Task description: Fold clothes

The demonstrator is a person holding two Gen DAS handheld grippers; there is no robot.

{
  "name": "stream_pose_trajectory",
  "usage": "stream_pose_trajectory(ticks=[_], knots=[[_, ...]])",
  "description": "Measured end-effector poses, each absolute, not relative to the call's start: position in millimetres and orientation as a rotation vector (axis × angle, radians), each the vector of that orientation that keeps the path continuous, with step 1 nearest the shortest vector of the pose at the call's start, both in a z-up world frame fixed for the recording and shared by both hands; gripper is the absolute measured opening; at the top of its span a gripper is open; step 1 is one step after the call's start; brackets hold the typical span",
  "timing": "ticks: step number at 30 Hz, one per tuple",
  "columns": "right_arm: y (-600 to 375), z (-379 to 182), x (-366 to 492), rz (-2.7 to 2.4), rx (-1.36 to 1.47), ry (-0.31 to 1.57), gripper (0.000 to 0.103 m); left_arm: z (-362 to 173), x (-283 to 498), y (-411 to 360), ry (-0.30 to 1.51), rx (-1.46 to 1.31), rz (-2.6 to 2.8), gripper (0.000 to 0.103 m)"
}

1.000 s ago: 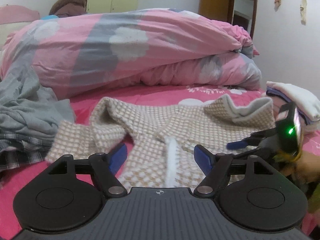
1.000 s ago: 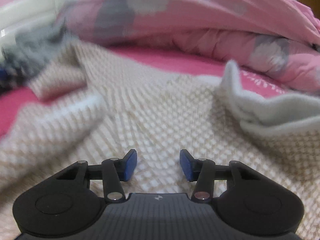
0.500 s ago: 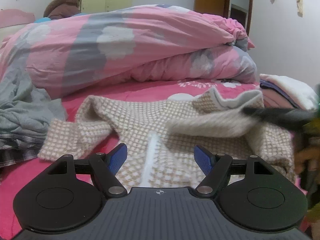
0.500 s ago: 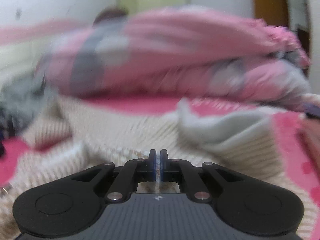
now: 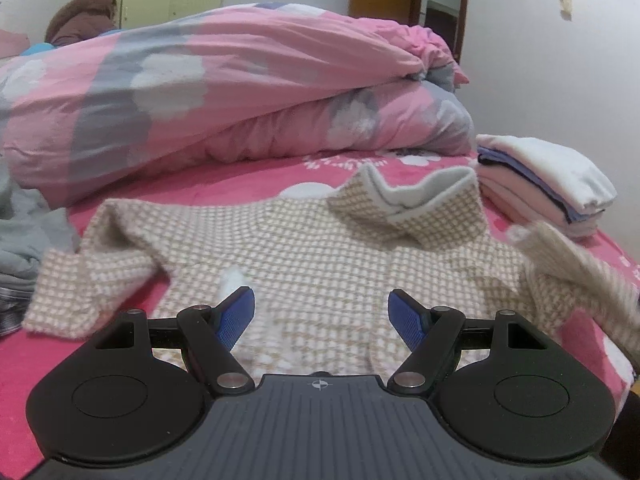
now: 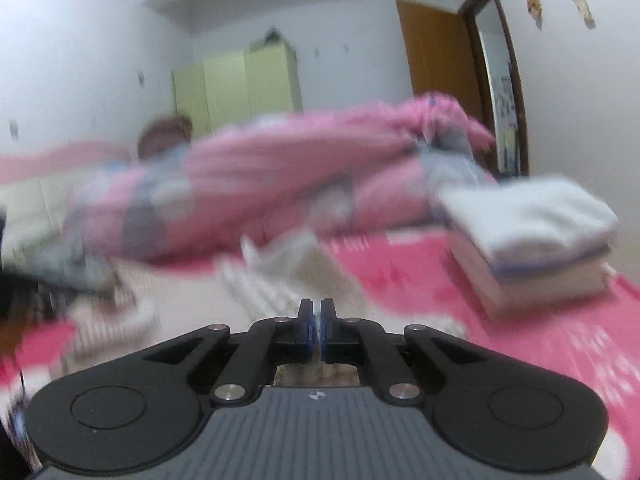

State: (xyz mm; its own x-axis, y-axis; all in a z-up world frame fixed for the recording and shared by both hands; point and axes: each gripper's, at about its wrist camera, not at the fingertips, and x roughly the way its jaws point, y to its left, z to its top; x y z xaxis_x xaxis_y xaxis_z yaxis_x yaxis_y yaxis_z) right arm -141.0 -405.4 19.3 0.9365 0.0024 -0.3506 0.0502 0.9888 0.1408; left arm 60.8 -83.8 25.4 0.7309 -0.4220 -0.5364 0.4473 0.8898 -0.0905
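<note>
A beige and white checked sweater (image 5: 320, 248) lies spread on the pink bed, its collar turned up at the far right. Its left sleeve (image 5: 80, 288) lies bent on the bed. Its right sleeve (image 5: 572, 268) is lifted and blurred at the right edge. My left gripper (image 5: 322, 316) is open and empty, just above the sweater's lower part. My right gripper (image 6: 316, 328) is shut on a thin bit of the sweater (image 6: 256, 292), raised above the bed; the view is blurred.
A rolled pink and grey duvet (image 5: 240, 92) fills the back of the bed. A stack of folded clothes (image 5: 544, 184) sits at the right, also in the right wrist view (image 6: 532, 236). Grey clothes (image 5: 24, 232) lie at the left. A wardrobe and door stand behind.
My right gripper closed on the sweater, then lifted and swung to the right with the sleeve. The left gripper stayed open and shifted slightly.
</note>
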Motion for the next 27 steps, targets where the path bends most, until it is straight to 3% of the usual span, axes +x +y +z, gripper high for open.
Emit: stream_pose_trajectory(ticks=[6,10,17,22,23,25,26,27], knots=[[-379.8,-46.1,-152.5,-0.034,0.142,0.583,0.003,21.7,62.9,-96.4,0.597,0.056,-0.513,0.074],[-353.7,-62.1,-156.1,-0.051,-0.015,0.608,0.003,21.1,62.2,-104.1,0.603,0.069,-0.523,0.074],[-355.4,-36.5,-187.5,0.018,-0.057,0.574,0.005,18.2,59.0,-110.7,0.612,0.086,-0.525,0.074],[-367.3,-3.2,-199.3,0.068,0.023,0.442,0.006,19.4,57.5,-107.2,0.612,0.084,-0.506,0.074],[-370.9,3.9,-195.3,0.071,0.045,0.407,0.008,20.5,57.0,-105.9,0.61,0.082,-0.501,0.074],[-377.8,16.8,-175.4,0.05,0.09,0.347,0.026,24.0,55.2,-102.6,0.604,0.079,-0.49,0.074],[-381.0,22.3,-159.4,0.025,0.121,0.33,0.043,27.6,52.8,-99.5,0.594,0.078,-0.483,0.074],[-384.7,26.3,-139.8,0.007,0.16,0.321,0.047,30.8,50.9,-96.8,0.584,0.079,-0.477,0.074]])
